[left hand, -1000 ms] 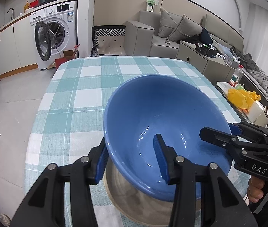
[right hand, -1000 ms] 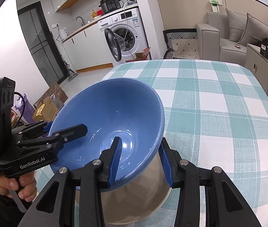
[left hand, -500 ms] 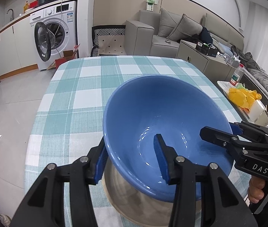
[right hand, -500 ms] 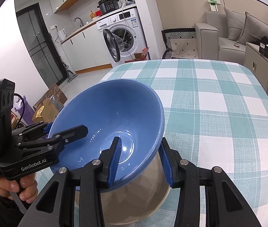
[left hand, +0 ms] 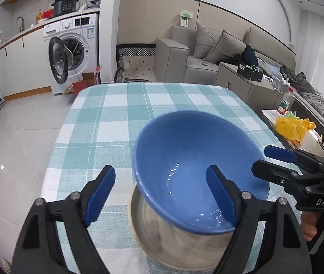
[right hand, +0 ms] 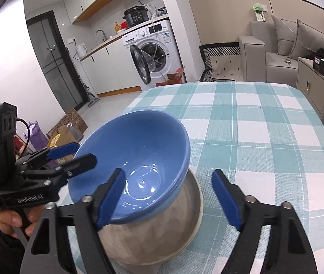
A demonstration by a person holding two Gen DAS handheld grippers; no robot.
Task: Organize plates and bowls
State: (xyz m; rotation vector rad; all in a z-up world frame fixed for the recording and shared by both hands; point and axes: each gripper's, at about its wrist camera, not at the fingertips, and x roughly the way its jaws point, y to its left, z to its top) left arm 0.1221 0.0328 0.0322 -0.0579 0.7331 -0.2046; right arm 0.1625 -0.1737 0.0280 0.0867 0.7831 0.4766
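Resting tilted in the pale bowl (left hand: 180,246) on the checked desk (left hand: 107,123), the blue bowl (left hand: 196,159) appears just stacked. Both left gripper (left hand: 162,194) and right gripper (right hand: 168,196) are opening, fingers spread clear of its rim. Next move likely calls for withdrawing both.

bowl (left hand: 191,159) nested in larger bowl (left hand: 162,233), on table (left hand: 120,105)

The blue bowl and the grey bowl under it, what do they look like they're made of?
Blue bowl: probably glazed ceramic; glossy, with sharp light reflections inside. Grey bowl beneath it: looks like matte stoneware with a mottled grey-brown wall and a paler rim, though coated melamine can't be ruled out.
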